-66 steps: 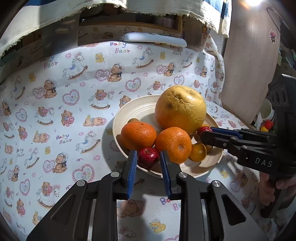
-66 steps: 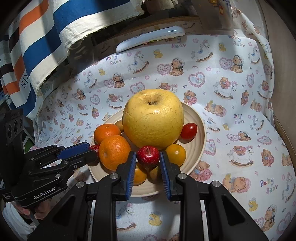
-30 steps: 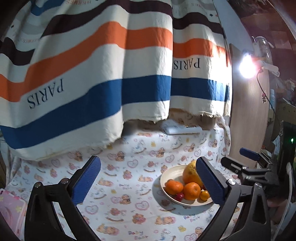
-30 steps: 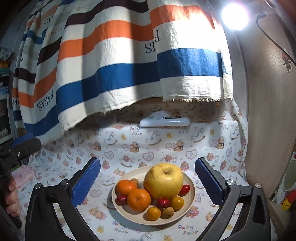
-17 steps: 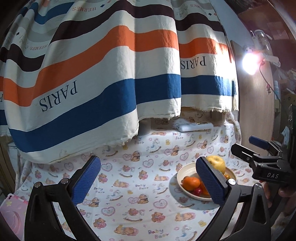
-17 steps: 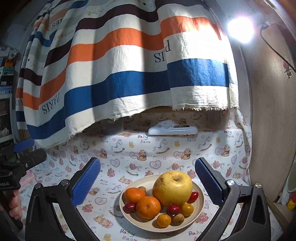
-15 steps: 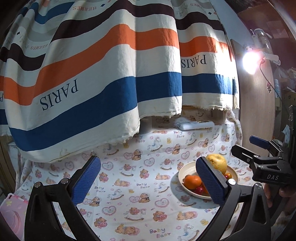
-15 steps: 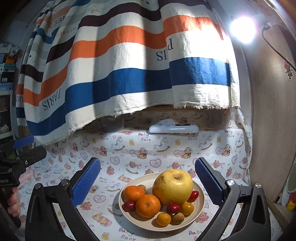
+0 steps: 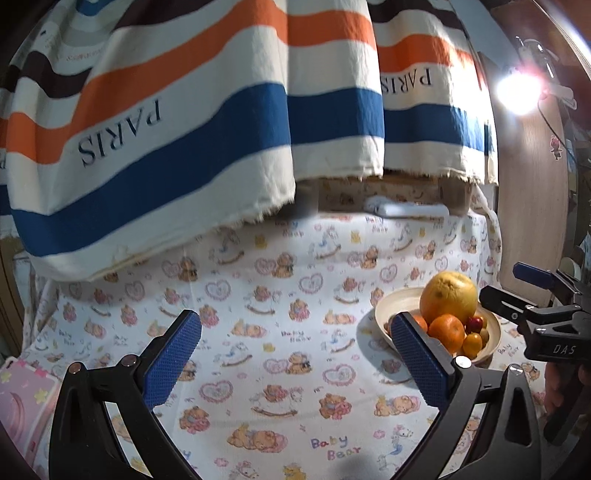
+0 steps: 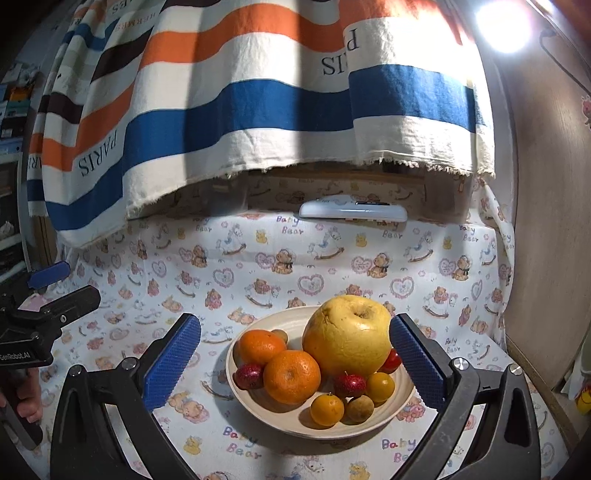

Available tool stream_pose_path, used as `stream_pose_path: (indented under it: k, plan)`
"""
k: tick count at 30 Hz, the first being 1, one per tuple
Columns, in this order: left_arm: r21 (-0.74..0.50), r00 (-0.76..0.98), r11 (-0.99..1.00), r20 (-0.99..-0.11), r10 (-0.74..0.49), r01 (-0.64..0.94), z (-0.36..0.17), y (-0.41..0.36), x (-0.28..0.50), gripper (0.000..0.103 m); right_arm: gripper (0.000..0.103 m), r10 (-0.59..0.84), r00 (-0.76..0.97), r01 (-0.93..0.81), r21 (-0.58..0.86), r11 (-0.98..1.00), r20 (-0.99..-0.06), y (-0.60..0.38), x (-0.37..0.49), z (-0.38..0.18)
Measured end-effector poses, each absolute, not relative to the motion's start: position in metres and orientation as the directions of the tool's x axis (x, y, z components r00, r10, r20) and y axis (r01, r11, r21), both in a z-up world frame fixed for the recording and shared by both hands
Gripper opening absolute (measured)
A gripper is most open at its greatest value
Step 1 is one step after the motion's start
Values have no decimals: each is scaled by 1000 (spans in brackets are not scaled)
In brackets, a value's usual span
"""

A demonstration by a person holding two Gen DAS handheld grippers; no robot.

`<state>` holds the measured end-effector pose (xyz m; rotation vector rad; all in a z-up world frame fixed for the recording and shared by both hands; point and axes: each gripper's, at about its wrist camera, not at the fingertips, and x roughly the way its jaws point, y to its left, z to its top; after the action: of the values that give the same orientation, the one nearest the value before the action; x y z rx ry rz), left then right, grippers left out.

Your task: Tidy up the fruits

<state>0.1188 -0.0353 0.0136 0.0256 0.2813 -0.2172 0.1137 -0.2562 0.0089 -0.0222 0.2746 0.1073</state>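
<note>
My left claw (image 9: 295, 354) is spread wide with nothing between its blue pads (image 9: 173, 356), hanging over the bear-print cloth (image 9: 280, 295) that covers the worktop. My right claw (image 10: 295, 360) is just as wide open and also empty, and through its camera the bowl (image 10: 400, 400) sits between its two pads, farther out along the cloth and not touched by either. The bowl is cream-coloured and holds all the fruit I can see: a big yellow pomelo (image 10: 347, 334) at the back right, two oranges (image 10: 291, 376) to its left and front, and small red, yellow and brown fruits along the near rim. From the left camera the bowl (image 9: 395, 306) lies off to the right, partly hidden behind my right-hand pad, and the right claw (image 9: 509, 295) shows at the frame edge just beside it, with a hand (image 9: 561, 387) on its grip. A striped cloth (image 10: 258, 92) hangs behind the worktop, and a white remote (image 10: 352, 212) lies at its far edge under a bright lamp (image 10: 504, 26).
</note>
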Motion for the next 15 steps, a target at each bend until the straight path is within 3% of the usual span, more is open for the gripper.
stream_pose_path:
  k: [15]
  plan:
    - [-27,947,987,-278,-162,161,10,-31,119,102,103,51,964,-60,-24,998,-260,-255,111,9]
